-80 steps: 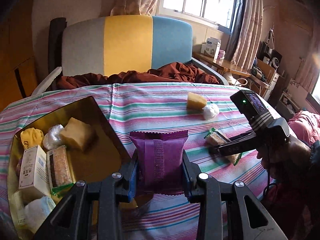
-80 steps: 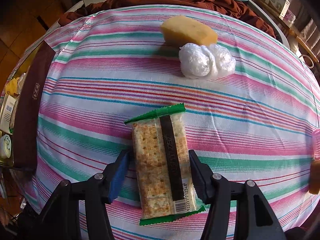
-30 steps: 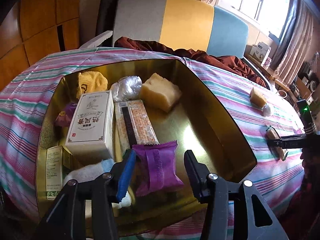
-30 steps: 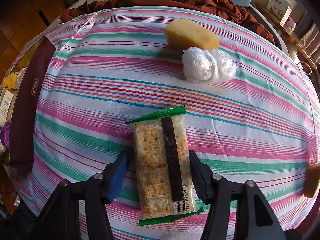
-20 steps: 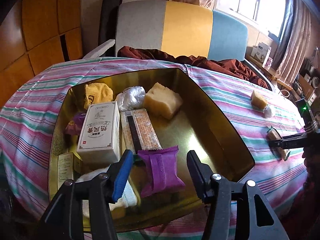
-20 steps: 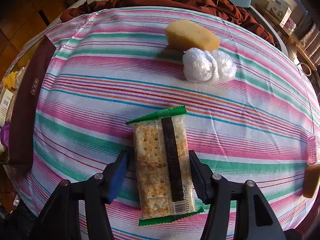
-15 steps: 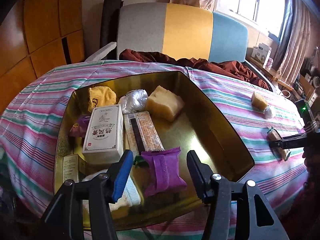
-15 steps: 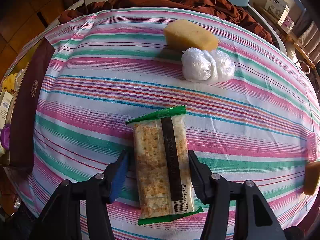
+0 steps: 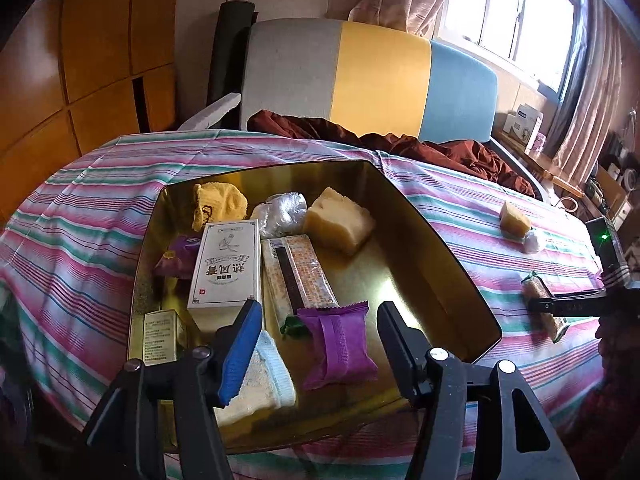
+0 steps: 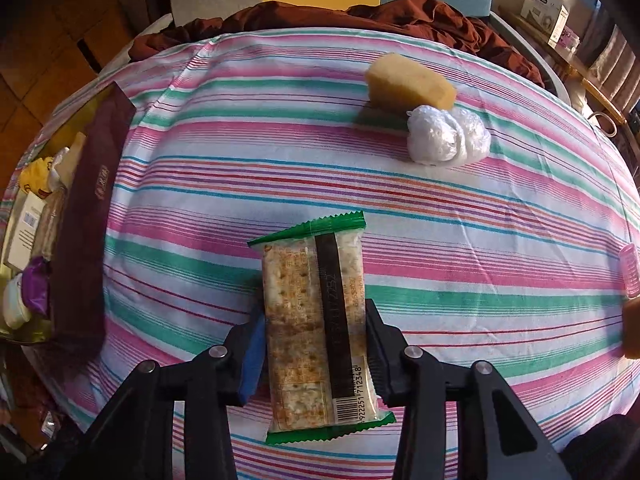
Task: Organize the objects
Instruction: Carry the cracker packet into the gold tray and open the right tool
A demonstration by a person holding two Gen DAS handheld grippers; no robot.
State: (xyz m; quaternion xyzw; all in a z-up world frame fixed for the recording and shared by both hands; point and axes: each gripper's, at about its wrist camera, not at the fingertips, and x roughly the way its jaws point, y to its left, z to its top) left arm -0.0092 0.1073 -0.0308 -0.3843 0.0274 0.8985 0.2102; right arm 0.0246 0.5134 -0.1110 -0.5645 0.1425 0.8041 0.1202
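My left gripper is open above the near end of the gold tin box. The purple snack packet lies in the tin between its fingers, untouched. The tin also holds a white carton, a cracker packet, a yellow sponge, a plastic-wrapped ball and a yellow cloth. My right gripper is shut on a green-edged cracker packet, lifted and tilted over the striped tablecloth. It also shows in the left wrist view.
A yellow sponge and a white plastic-wrapped ball lie on the cloth at the far right. The tin's dark outer wall stands at the left. A striped sofa with brown cloth lies behind the table.
My left gripper let go of the purple packet in the tin and drew back, open. My right gripper closed on the cracker packet and raised it slightly.
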